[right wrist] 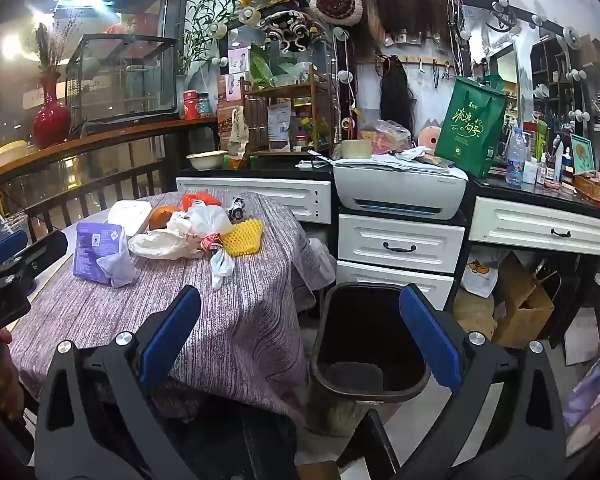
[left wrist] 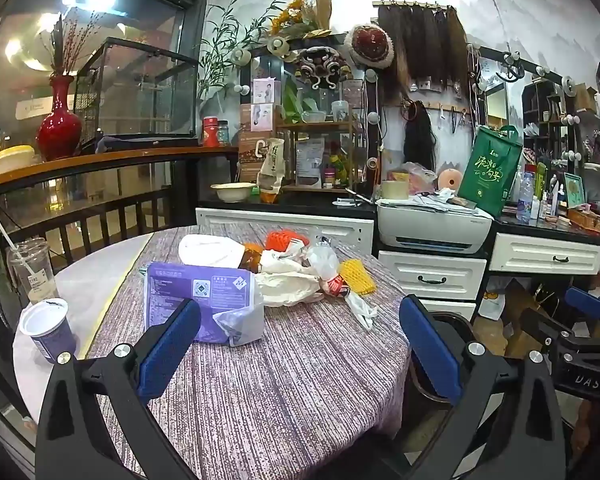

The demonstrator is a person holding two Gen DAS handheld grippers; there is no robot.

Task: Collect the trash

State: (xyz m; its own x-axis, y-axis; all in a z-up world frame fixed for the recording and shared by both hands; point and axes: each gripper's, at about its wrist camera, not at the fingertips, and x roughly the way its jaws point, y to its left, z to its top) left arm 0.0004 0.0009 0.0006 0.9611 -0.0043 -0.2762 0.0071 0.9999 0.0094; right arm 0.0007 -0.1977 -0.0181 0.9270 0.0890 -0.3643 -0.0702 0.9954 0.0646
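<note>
Trash lies in a heap on the round table with the purple striped cloth [left wrist: 291, 368]: a purple packet [left wrist: 197, 300], crumpled white bags [left wrist: 287, 286], a yellow foam net [left wrist: 358, 276], an orange net [left wrist: 281, 239] and a white box [left wrist: 209, 250]. My left gripper [left wrist: 300, 332] hovers open over the near side of the table, just short of the purple packet. My right gripper [right wrist: 300, 328] is open too, above the table's right edge and a dark empty bin [right wrist: 366, 340] on the floor. The purple packet [right wrist: 99, 252] and yellow foam net [right wrist: 241, 236] show there as well.
Two cups stand at the table's left rim, a lidded paper cup [left wrist: 47, 328] and a clear cup with a straw [left wrist: 31, 268]. White drawers [right wrist: 400, 244], a printer [right wrist: 400, 192] and a cluttered counter lie behind. A cardboard box [right wrist: 524, 304] sits right of the bin.
</note>
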